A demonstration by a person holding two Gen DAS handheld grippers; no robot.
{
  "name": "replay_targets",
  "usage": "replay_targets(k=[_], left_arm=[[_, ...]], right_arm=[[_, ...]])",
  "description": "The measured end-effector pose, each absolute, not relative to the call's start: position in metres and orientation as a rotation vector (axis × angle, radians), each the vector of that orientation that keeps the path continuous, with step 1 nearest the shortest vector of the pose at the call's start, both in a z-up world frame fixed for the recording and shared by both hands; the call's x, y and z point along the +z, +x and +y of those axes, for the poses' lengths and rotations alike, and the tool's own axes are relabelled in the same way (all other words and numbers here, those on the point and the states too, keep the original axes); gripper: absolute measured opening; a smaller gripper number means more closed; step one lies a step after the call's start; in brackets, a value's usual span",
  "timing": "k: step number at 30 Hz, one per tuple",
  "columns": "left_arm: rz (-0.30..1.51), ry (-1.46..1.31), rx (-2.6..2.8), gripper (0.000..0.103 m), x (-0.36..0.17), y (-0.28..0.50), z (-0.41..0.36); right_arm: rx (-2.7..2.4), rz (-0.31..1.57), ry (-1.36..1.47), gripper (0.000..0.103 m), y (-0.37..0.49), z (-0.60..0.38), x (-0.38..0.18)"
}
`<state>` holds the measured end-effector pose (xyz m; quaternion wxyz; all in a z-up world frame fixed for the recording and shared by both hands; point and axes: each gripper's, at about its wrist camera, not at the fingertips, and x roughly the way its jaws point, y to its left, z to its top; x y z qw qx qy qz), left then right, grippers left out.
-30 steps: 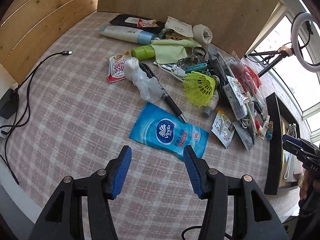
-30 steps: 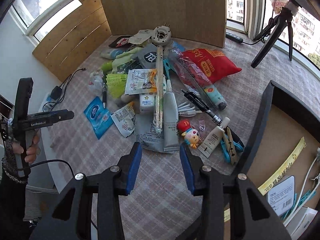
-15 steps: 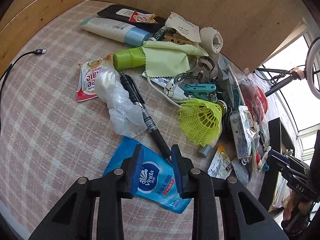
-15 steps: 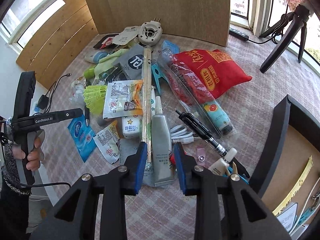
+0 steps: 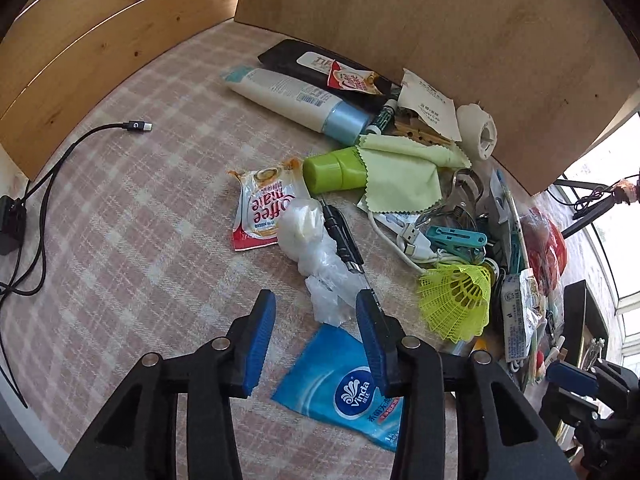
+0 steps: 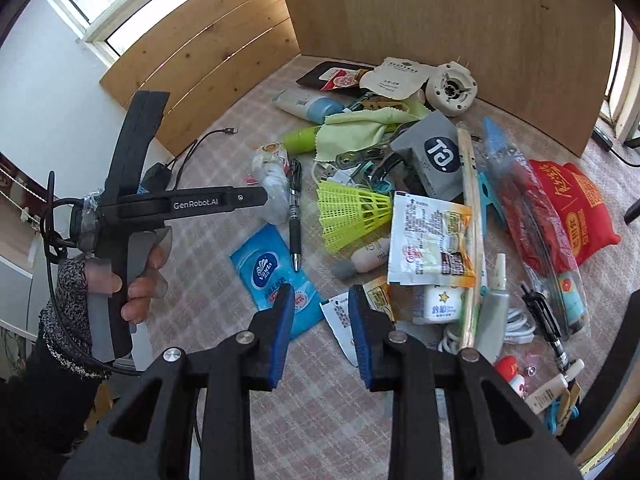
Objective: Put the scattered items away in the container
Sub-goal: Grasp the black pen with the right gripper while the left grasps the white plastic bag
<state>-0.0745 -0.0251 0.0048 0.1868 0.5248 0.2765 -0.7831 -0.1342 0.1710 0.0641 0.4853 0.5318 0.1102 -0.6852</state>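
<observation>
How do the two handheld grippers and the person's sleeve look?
Both the left gripper and the right gripper have black plastic arms, silver rivets and blue ribbed pads. The left one's black body reads "GenRobot.AI" and trails a black cable. The sleeve is speckled grey knit.

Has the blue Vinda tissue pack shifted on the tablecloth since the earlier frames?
No. In the right wrist view the tissue pack lies just left of the black pen tip, as before; only the cameras moved.

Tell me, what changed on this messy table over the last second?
Only the tools moved. The left gripper came in low over the blue tissue pack, pinched nearly shut, and is opening again with nothing held. The right gripper narrowed and swung towards that pack, also empty. The pen, yellow shuttlecock and other clutter lie as before.
</observation>
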Motion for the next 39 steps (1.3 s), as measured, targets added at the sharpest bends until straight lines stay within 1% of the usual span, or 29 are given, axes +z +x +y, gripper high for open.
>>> replay_targets(k=[2, 4, 6, 8, 9, 12, 15, 20, 28, 29, 30, 31, 39], left_arm=[[0.814, 1.472, -2.175, 0.044, -0.005, -0.078, -0.032], [0.818, 1.454, -2.152, 0.043, -0.010, -0.078, -0.038], [0.841, 1.440, -2.149, 0.041, -0.012, -0.074, -0.044], [0.859, 1.440, -2.147, 0.031, -0.013, -0.070, -0.049], [0.859, 1.441, -2.147, 0.030, -0.013, -0.069, -0.051], [0.876, 1.450, -2.154, 0.030, -0.014, -0.067, -0.056], [0.848, 1.452, -2.166, 0.030, -0.014, -0.070, -0.055], [0.902, 1.433, -2.167, 0.030, -0.015, -0.067, -0.060], [0.882, 1.436, -2.180, 0.030, -0.016, -0.066, -0.058], [0.881, 1.430, -2.183, 0.026, -0.016, -0.066, -0.058], [0.878, 1.424, -2.185, 0.022, -0.016, -0.066, -0.058], [0.889, 1.421, -2.190, 0.007, -0.017, -0.065, -0.058], [0.924, 1.356, -2.227, 0.004, -0.005, -0.038, -0.049]], right_arm=[[-1.610, 0.298, 1.296, 0.027, -0.127, 0.144, 0.056], [-1.586, 0.344, 1.299, 0.024, -0.122, 0.121, 0.046], [-1.561, 0.390, 1.301, 0.023, -0.118, 0.101, 0.036], [-1.556, 0.442, 1.308, 0.022, -0.117, 0.086, 0.025], [-1.562, 0.473, 1.316, 0.022, -0.117, 0.079, 0.020], [-1.591, 0.532, 1.333, 0.021, -0.122, 0.065, 0.006], [-1.607, 0.522, 1.337, 0.020, -0.130, 0.055, 0.005], [-1.613, 0.515, 1.337, 0.020, -0.137, 0.044, 0.008], [-1.660, 0.637, 1.297, 0.020, -0.143, 0.018, -0.002], [-1.656, 0.653, 1.297, 0.019, -0.141, 0.016, -0.003], [-1.658, 0.656, 1.292, 0.014, -0.141, 0.017, -0.003], [-1.655, 0.650, 1.300, 0.012, -0.140, 0.018, -0.004], [-1.660, 0.433, 1.344, 0.011, -0.141, 0.055, 0.011]])
